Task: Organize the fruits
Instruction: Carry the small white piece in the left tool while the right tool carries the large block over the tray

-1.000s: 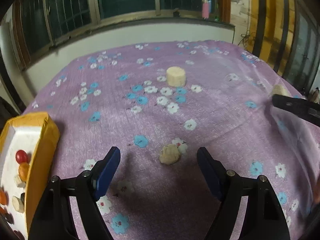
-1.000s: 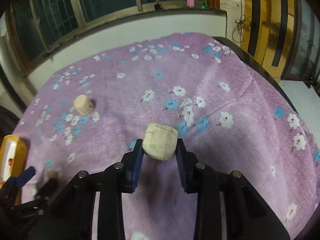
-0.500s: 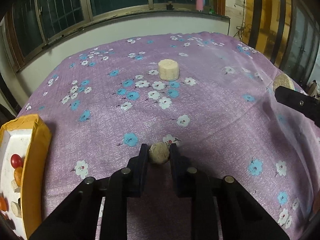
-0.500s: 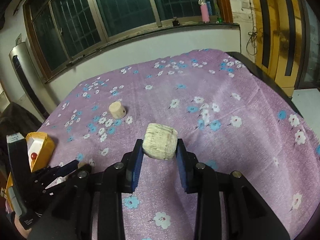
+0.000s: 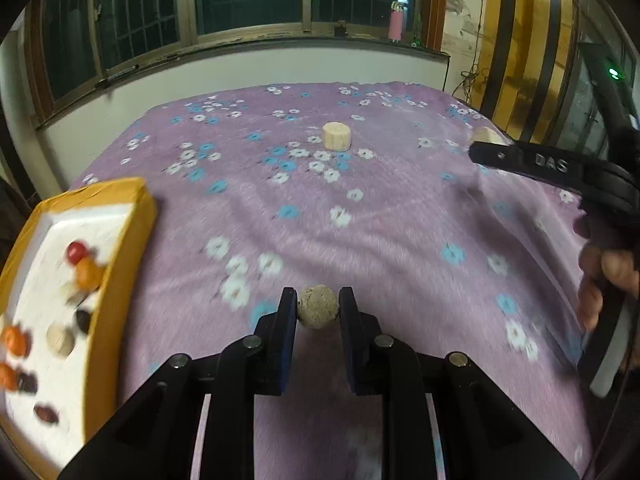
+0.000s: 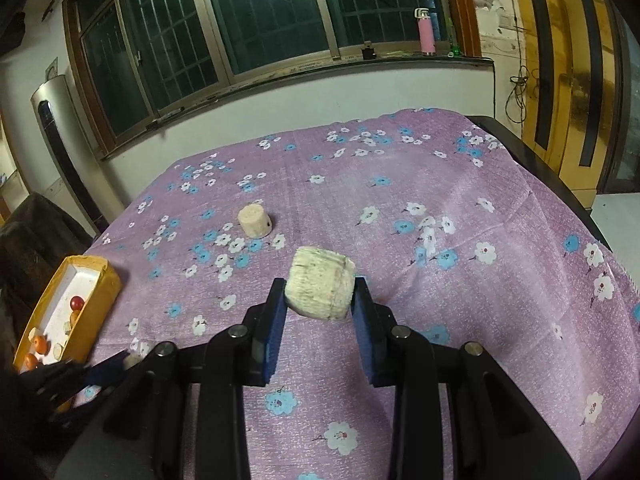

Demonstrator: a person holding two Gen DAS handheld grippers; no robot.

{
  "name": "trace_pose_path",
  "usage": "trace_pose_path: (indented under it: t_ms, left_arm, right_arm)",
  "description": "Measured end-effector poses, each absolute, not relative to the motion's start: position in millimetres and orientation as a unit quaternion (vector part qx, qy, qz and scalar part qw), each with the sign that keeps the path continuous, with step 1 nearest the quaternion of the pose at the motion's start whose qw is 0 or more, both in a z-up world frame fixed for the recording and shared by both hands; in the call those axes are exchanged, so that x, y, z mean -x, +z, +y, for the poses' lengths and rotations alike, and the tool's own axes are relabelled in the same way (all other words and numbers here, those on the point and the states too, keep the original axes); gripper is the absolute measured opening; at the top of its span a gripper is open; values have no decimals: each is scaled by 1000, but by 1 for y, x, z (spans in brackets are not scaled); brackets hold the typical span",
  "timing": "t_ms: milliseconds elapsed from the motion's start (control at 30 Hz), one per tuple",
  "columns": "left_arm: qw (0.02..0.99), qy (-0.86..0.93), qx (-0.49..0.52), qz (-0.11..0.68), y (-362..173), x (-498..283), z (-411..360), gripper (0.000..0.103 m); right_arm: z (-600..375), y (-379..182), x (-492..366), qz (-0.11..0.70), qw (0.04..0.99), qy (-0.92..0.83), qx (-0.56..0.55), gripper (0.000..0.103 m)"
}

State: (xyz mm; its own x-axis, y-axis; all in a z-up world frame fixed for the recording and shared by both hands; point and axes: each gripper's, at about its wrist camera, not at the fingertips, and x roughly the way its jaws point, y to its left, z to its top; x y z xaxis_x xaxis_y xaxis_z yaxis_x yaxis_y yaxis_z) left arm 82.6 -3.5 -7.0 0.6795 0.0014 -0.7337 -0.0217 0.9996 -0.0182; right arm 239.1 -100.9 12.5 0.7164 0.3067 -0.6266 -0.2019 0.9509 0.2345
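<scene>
My left gripper (image 5: pixel 318 304) is shut on a small round beige ball (image 5: pixel 318 311) and holds it above the purple flowered cloth (image 5: pixel 400 220). A yellow box with a white inside (image 5: pixel 132 232) lies to its left and holds several small red, orange, beige and dark fruits. My right gripper (image 6: pixel 320 294) is shut on a pale beige cylinder (image 6: pixel 320 286), lifted above the cloth. A second beige cylinder (image 5: pixel 337 135) stands farther back on the cloth; it also shows in the right wrist view (image 6: pixel 254 221).
The yellow box shows at the far left of the right wrist view (image 6: pixel 102 284). The right gripper's body (image 5: pixel 560 172) and the hand holding it cross the right side of the left wrist view. A wall with windows stands behind the table. The table's right edge drops to the floor.
My left gripper closed on the small ball, lifted it and moved left toward the yellow box. My right gripper rose with the cylinder still in it.
</scene>
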Motion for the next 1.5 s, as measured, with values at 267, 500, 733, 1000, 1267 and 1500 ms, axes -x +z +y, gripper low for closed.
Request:
trace_pose_path:
  t_ms: [267,500,733,1000,1267,1500]
  left_arm:
    - [917,40,41,394,3,-27,30,20]
    - [916,90,73,383,11,14,80,20]
    - [909,143,100,377,13,37,128,20]
    - [899,194,116,375,10,53,173,20]
    - [888,223,121,382,2,58,196,20]
    - [887,234,125,379,3,58,210,20]
  right_arm:
    - [-73,28,-193,364,917,161,-37,34]
    - [-48,30,-135,367,913,177,-32,34]
    - [4,44,-98,357,909,215,-13,34]
    - [75,59,-71,340,900,270,18,34]
    - [128,53,-65,341,887,308,33,34]
    - [154,48,-62,343,881,324,40,34]
